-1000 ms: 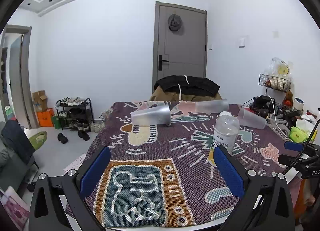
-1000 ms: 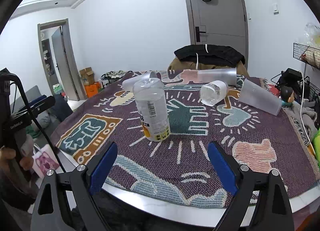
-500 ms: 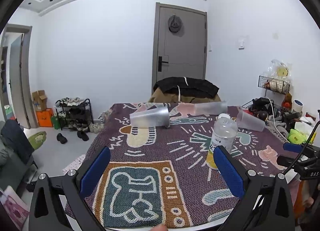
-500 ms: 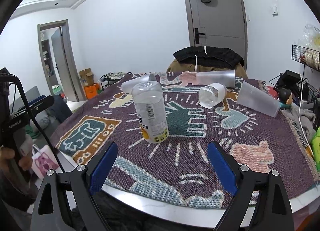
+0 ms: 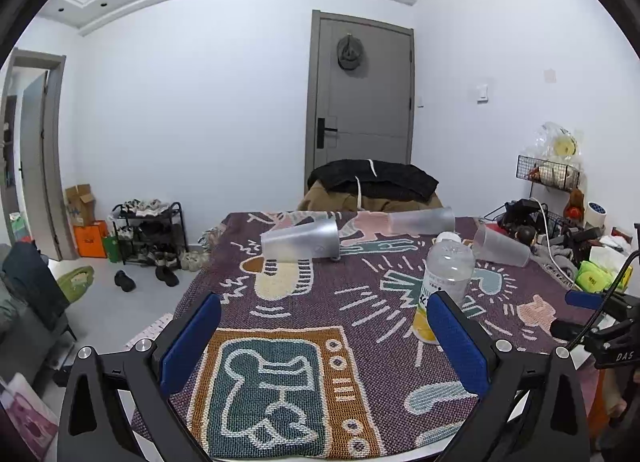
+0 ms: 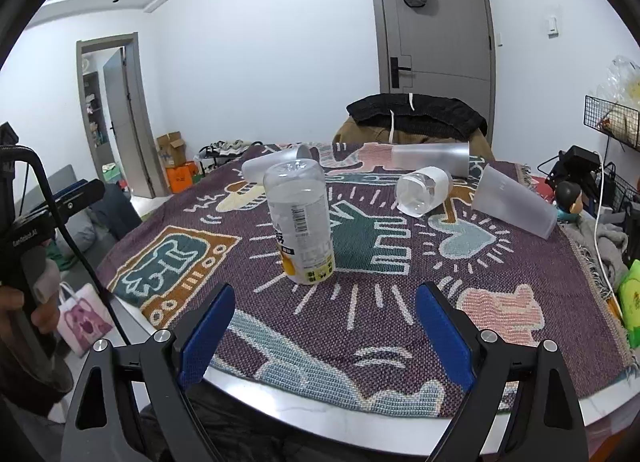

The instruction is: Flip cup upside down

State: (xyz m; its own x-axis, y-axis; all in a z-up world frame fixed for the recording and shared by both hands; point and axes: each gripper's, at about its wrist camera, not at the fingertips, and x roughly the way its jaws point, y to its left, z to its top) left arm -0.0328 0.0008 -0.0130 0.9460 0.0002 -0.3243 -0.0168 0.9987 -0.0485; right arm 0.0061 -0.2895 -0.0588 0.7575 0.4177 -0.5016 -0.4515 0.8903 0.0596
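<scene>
While both your grippers hang spread wide and empty, 3 frosted cups lie on their sides.
Your left gripper (image 5: 324, 338) and right gripper (image 6: 320, 326) sit over the near edge of the patterned tablecloth (image 6: 360, 302). Cups: far-left (image 5: 300, 240), far edge (image 6: 430, 159), right edge (image 6: 514, 202). An upside-down bottle (image 6: 302, 220) stands centrally; a small clear jar (image 6: 422, 190) lies tipped.

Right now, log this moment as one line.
left tool: open, empty | right tool: open, empty | bottle: inverted on cloth | frosted cups: lying down, untouched

Home rm: shoe rack (image 5: 150, 232), clothes-draped chair (image 5: 372, 186).
</scene>
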